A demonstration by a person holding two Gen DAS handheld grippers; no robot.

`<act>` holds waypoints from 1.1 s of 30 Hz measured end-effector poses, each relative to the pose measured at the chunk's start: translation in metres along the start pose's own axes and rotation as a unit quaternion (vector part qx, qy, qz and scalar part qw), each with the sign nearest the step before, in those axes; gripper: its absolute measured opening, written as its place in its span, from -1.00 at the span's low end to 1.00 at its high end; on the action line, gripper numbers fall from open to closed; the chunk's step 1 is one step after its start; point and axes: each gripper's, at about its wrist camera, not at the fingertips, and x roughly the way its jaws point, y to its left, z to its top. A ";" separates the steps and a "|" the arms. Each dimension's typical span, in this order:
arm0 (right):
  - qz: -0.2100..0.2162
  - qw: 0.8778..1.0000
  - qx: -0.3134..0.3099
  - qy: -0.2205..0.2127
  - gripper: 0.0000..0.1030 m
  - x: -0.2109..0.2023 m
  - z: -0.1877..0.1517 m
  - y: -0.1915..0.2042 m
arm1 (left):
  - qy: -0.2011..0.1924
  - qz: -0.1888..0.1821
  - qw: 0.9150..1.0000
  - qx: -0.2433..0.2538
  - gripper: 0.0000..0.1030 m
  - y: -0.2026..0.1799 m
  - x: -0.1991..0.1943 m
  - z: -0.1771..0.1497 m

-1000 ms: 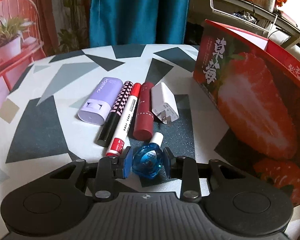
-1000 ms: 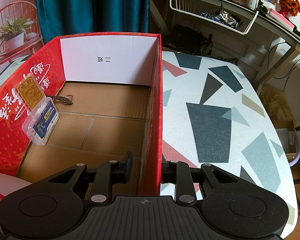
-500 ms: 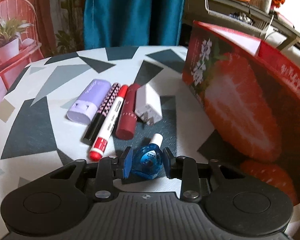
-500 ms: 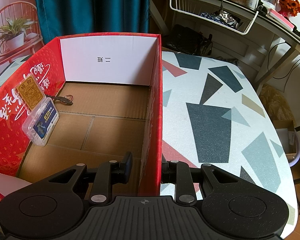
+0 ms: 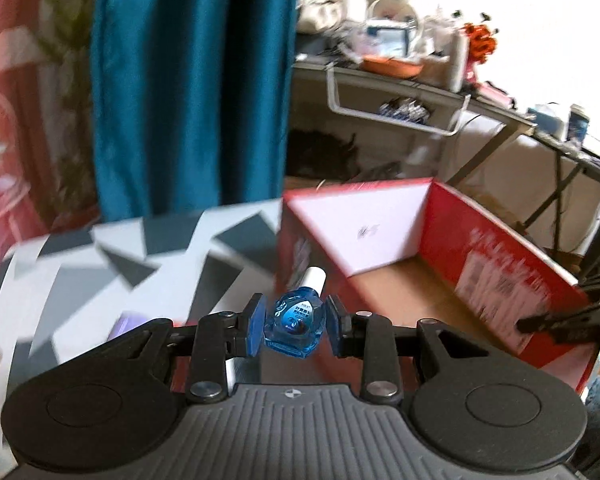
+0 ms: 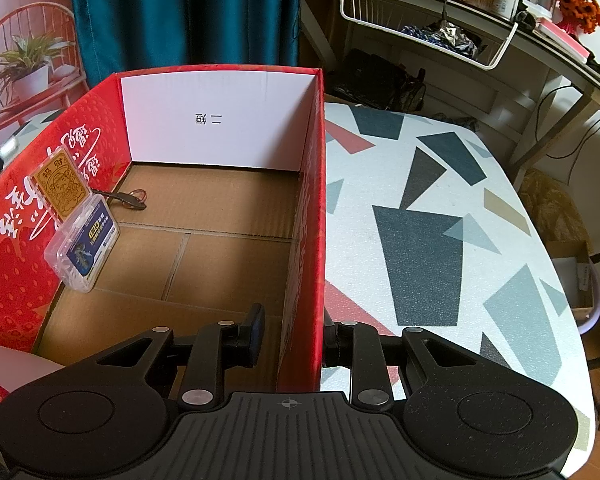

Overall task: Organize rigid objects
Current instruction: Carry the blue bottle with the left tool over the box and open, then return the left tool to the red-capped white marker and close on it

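Observation:
My left gripper [image 5: 294, 326] is shut on a small blue bottle [image 5: 295, 320] with a white cap and holds it in the air, near the left wall of the red strawberry box [image 5: 500, 248]. The view is blurred by motion. My right gripper [image 6: 292, 334] straddles the box's right wall [image 6: 308, 248], one finger inside and one outside, with the wall between the pads. Inside the box, a clear plastic case [image 6: 82, 248] and a gold card [image 6: 60, 186] lean on the left wall, and a key ring [image 6: 130, 198] lies on the cardboard floor.
A purple case [image 5: 126, 322] peeks out behind the left gripper on the patterned table [image 5: 80, 280]. A desk with a wire basket [image 6: 428, 28] stands behind the table. A teal curtain [image 6: 180, 12] and a red chair with a plant [image 6: 24, 68] are at the back.
My left gripper has lifted the blue bottle off the table and swung right toward the box's open top. The row of pens and cases dropped out of view. The right gripper has not moved.

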 end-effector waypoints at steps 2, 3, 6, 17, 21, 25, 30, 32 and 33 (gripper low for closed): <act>0.000 1.000 0.000 0.000 -0.52 0.000 0.000 0.000 | -0.010 -0.004 1.000 0.024 -0.33 -0.010 0.006 0.010; 0.000 1.000 0.000 0.000 -0.52 0.000 0.000 0.000 | -0.014 -0.009 0.999 0.038 -0.33 -0.014 0.010 0.015; 0.000 1.000 0.000 0.000 -0.52 0.000 0.000 0.000 | -0.014 -0.014 0.997 0.068 -0.33 -0.027 0.023 0.027; 0.002 1.000 -0.001 -0.001 -0.50 0.000 0.000 0.001 | 0.008 -0.015 0.996 0.092 -0.34 -0.042 0.069 0.035; 0.001 1.000 0.000 -0.001 -0.50 0.000 0.000 0.001 | 0.010 -0.017 0.996 0.091 -0.33 -0.041 0.072 0.036; 0.002 1.000 0.000 -0.001 -0.49 0.000 0.000 0.001 | 0.009 -0.022 0.997 0.079 -0.33 -0.036 0.067 0.035; 0.002 1.000 0.000 -0.001 -0.49 0.000 0.001 0.001 | -0.006 -0.020 0.999 0.049 0.10 -0.024 0.052 0.034; 0.002 1.000 0.000 -0.001 -0.49 0.001 0.001 0.002 | -0.016 -0.016 0.999 0.040 0.15 -0.018 0.043 0.034; 0.002 1.000 0.000 -0.001 -0.49 0.000 0.001 0.001 | -0.018 -0.013 0.999 0.036 0.15 -0.015 0.040 0.034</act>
